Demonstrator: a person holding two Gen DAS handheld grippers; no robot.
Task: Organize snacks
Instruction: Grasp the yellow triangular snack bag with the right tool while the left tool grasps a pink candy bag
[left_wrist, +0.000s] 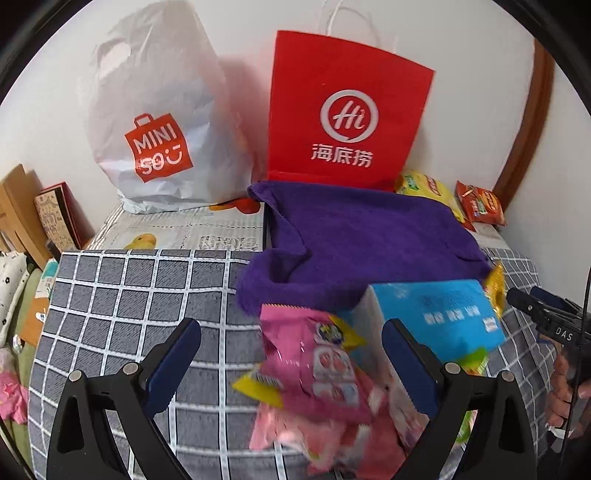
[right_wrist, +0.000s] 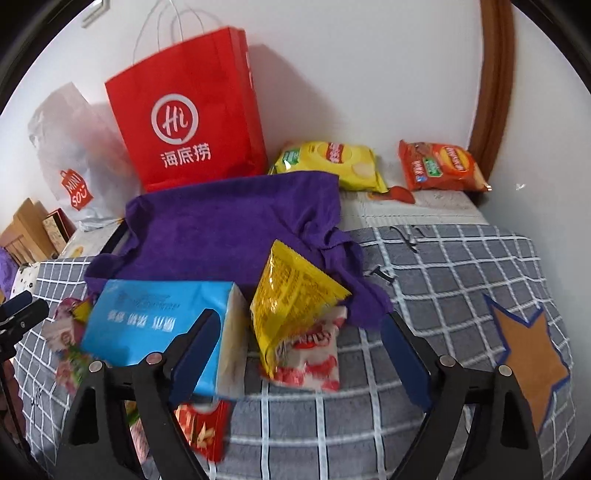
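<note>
A pile of snacks lies on the grey checked cover (left_wrist: 129, 317). In the left wrist view, pink snack packets (left_wrist: 317, 373) lie between the wide-open fingers of my left gripper (left_wrist: 291, 365), beside a blue tissue box (left_wrist: 443, 314). In the right wrist view my right gripper (right_wrist: 301, 354) is open around a yellow packet (right_wrist: 291, 295) and a red-and-white packet (right_wrist: 314, 354), with the blue tissue box (right_wrist: 159, 317) at its left finger. A small red packet (right_wrist: 203, 428) lies below. A yellow chip bag (right_wrist: 332, 162) and an orange chip bag (right_wrist: 439, 166) lie by the wall.
A purple towel (left_wrist: 362, 236) lies behind the pile. A red paper bag (left_wrist: 343, 110) and a white plastic shopping bag (left_wrist: 155, 122) stand against the wall. A brown star patch (right_wrist: 532, 354) is on the cover at right. Boxes (left_wrist: 55, 218) stand at far left.
</note>
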